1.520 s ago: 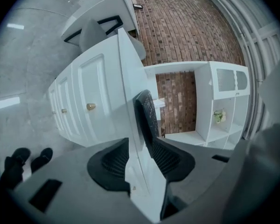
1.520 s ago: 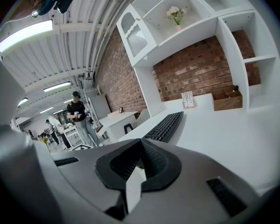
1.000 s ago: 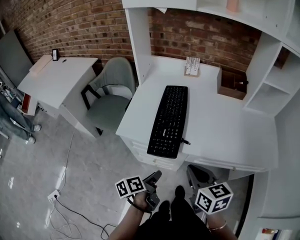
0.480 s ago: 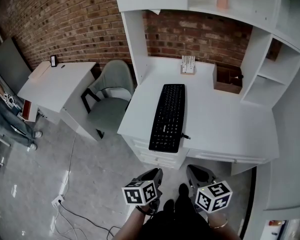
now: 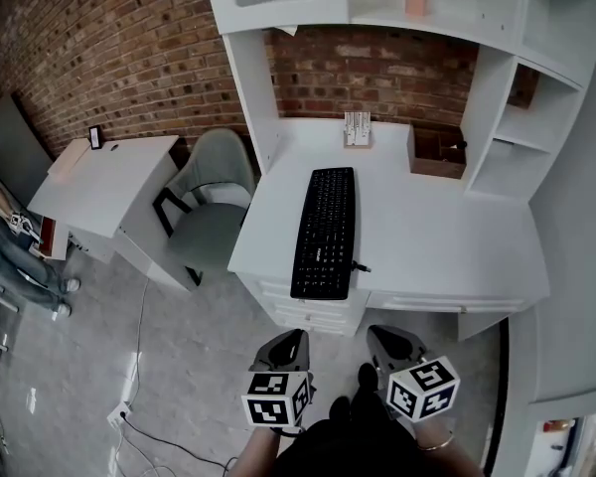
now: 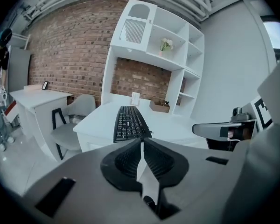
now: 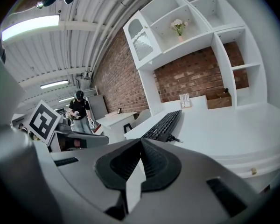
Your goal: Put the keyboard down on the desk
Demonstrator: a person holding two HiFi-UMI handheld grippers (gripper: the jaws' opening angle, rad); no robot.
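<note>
- Black keyboard (image 5: pixel 325 233) lies flat on the white desk (image 5: pixel 447 237), near its front edge.
- Left gripper (image 5: pixel 286 344) and right gripper (image 5: pixel 387 341) hang low before the desk, jaws pinched together, nothing between them.
- Grey chair (image 5: pixel 214 202) crowds the desk's left side; wooden box (image 5: pixel 435 155) sits at the back.

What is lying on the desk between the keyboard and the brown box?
Nothing: in the head view only bare white desk separates the keyboard and the box.
</note>
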